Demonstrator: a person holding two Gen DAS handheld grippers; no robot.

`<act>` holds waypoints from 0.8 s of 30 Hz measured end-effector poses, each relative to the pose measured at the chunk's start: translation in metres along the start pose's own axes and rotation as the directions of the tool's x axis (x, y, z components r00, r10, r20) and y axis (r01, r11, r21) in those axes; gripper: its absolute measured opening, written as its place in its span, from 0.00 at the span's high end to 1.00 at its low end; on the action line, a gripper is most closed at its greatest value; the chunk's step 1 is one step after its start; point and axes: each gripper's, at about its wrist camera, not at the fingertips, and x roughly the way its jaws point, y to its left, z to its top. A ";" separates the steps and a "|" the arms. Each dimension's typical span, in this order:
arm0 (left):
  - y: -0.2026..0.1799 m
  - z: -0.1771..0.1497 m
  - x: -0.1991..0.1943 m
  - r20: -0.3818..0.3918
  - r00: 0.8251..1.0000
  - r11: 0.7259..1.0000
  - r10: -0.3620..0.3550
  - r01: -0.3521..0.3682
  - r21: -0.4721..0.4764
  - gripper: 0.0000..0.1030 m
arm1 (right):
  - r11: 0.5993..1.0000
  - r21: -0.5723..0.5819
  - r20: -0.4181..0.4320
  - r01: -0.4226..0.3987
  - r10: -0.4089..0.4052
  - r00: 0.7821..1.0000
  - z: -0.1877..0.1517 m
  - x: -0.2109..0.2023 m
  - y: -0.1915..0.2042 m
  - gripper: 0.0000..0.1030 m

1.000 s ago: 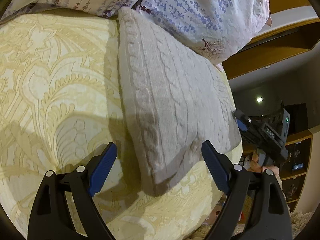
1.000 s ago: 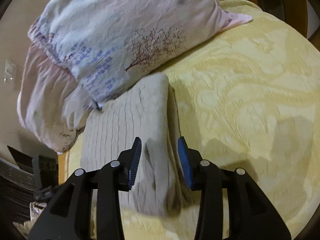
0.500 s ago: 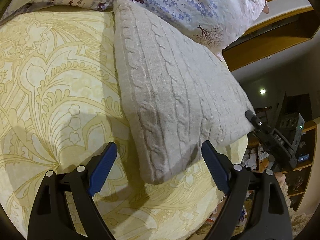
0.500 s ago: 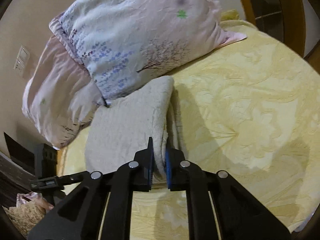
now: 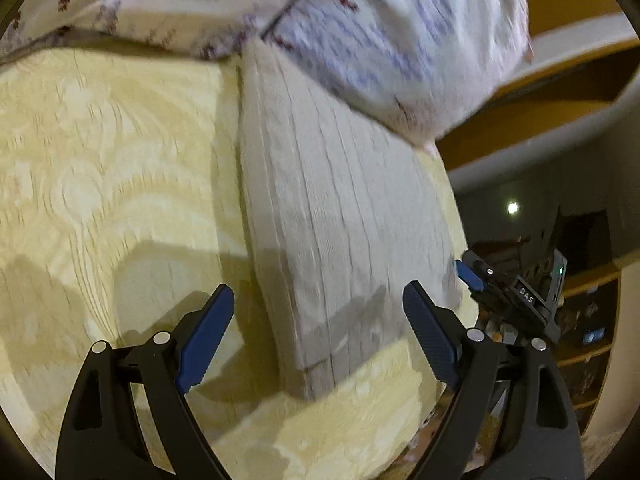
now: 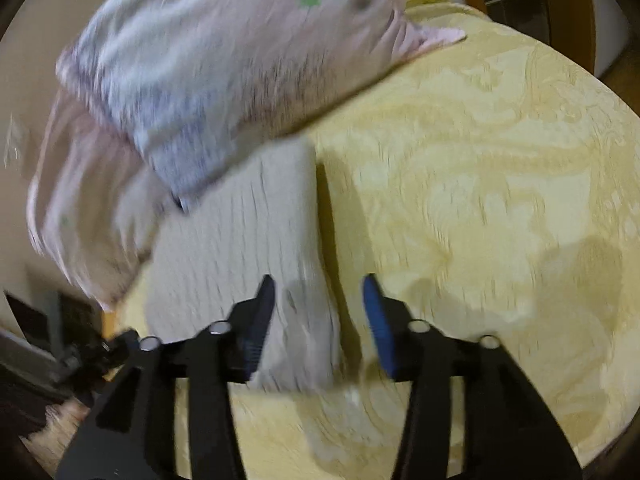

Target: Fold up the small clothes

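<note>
A folded grey cable-knit garment (image 5: 340, 216) lies on the yellow patterned bedspread (image 5: 112, 184), its far end against the pillows. My left gripper (image 5: 320, 332) is open and empty, its jaws spread wide over the garment's near corner. In the right wrist view the garment (image 6: 256, 248) lies flat with its near end between the jaws. My right gripper (image 6: 320, 320) is open, holding nothing. It also shows in the left wrist view (image 5: 480, 276) at the garment's right edge. Both views are motion-blurred.
Floral pillows (image 5: 380, 32) lean at the head of the bed, also seen in the right wrist view (image 6: 208, 72). A wooden bed frame (image 6: 576, 8) rises at the far right. The bed edge (image 5: 460, 360) drops off beside the garment, with shelves beyond.
My right gripper, shut on the garment's edge half a second ago, has opened and let it go. The garment has settled flat. The left gripper stayed open and drew back slightly.
</note>
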 end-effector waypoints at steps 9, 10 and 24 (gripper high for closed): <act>-0.001 0.059 0.018 0.030 0.998 0.999 0.052 -0.051 -0.015 0.12 | 0.996 0.081 -0.076 -0.034 0.040 0.996 0.071 0.068 0.014 0.53; 0.000 0.064 0.021 0.028 0.998 0.998 0.062 -0.061 -0.022 0.12 | 0.995 0.094 -0.095 -0.027 0.036 0.995 0.074 0.077 0.012 0.53; 0.026 0.098 0.031 0.088 0.996 0.990 0.021 -0.009 -0.138 0.56 | 0.989 -0.032 0.102 -0.146 0.148 0.984 0.073 0.052 0.025 0.92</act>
